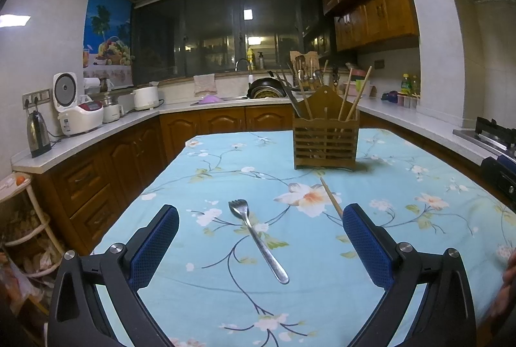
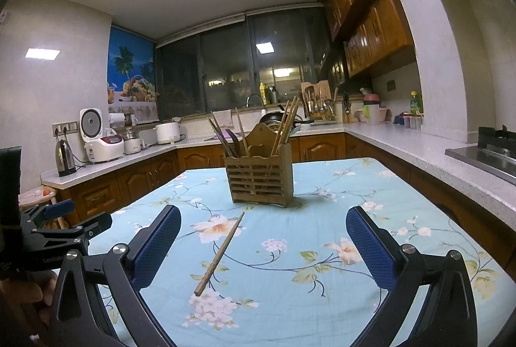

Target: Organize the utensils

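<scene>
Steel fork [image 1: 258, 242] tines toward holder [image 1: 325, 140], wooden chopstick [image 2: 220, 253] likewise, both tools [image 1: 260, 211] [image 2: 263, 214] spread.

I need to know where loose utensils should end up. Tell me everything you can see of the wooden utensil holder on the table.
The wooden utensil holder is a brown box with a slatted front, gaps showing between the horizontal strips, and a taller back panel rising to a peak with a small hole. A divider splits it into left and right compartments. It stands upright on the floral tablecloth, towards the table's far end. Several chopsticks lean out of both compartments. Neither tool touches it.
</scene>
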